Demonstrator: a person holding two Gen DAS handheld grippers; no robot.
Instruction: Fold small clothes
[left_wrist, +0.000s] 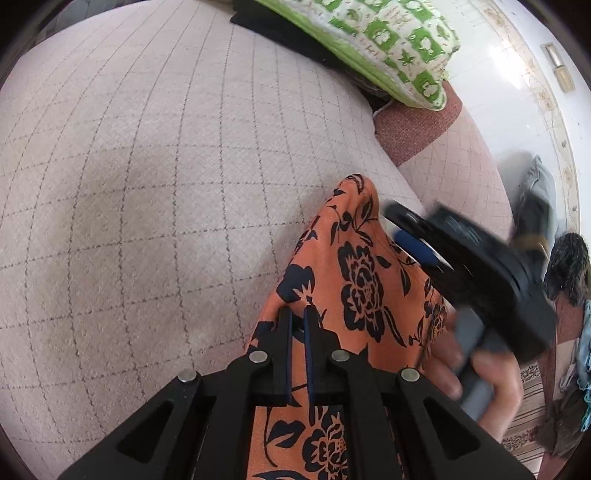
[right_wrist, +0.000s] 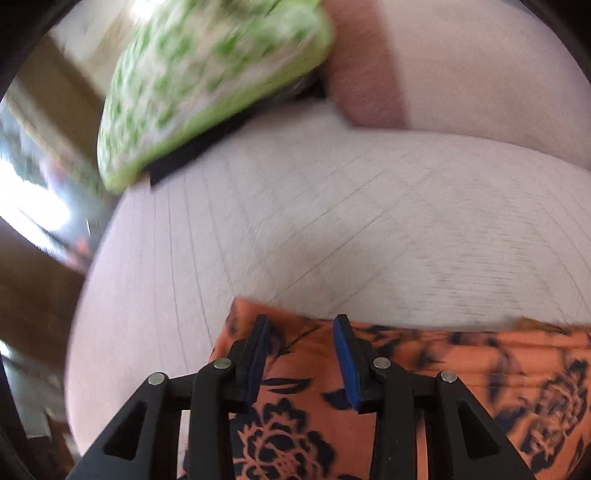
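So my left tongs (left_wrist: 300, 314) are clamped tight on a fold of the orange floral cloth (left_wrist: 354, 280), which is bunched up into a ridge on the pale checked sofa cushion (left_wrist: 155, 177). My right tongs (right_wrist: 301, 325) are spread apart over the cloth's edge, with nothing pinched between them. My right hand (left_wrist: 476, 373) shows just beside the cloth. The green patterned pillow (left_wrist: 388, 40) sits at the cushion's far end.
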